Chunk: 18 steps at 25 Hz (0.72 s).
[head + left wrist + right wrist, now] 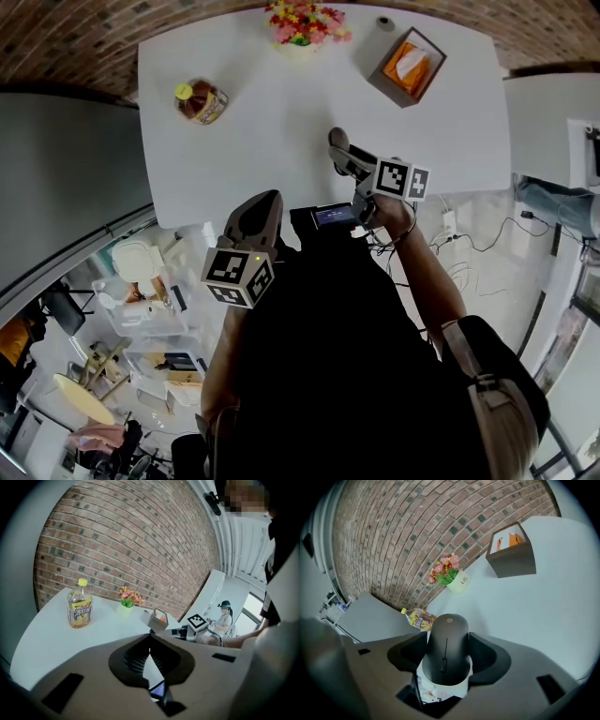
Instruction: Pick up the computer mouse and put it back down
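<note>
The right gripper (448,644) clamps the mouse (446,630) between its fingers (487,656), long axis along them, above the table (543,606), while the left gripper (150,637), closed and empty, hangs farther off.

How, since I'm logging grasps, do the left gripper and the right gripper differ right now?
The right gripper is shut on the computer mouse; the left gripper is shut and empty. The right gripper reaches farther over the white table than the left gripper. Both carry a cube with square markers.
</note>
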Tool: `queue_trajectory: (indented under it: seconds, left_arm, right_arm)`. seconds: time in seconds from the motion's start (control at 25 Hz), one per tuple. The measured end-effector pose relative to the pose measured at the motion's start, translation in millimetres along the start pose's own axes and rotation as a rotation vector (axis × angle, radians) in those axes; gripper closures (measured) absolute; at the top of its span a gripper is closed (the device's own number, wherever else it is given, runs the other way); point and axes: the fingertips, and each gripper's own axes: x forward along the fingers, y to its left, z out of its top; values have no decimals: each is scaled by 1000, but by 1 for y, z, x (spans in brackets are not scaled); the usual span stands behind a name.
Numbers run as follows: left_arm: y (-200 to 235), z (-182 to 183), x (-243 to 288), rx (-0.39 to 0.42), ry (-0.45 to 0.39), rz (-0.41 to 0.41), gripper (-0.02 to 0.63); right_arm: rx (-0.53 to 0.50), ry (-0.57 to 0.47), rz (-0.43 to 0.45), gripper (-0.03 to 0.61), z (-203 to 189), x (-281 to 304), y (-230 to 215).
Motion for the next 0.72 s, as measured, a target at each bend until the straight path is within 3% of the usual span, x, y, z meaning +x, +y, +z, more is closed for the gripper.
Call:
queue_trajectory:
  seconds: [0.72]
  left_arm:
    - [3, 0, 0, -17, -19, 13, 604]
  right_arm:
    - [-2, 15, 234, 284, -1, -23, 81]
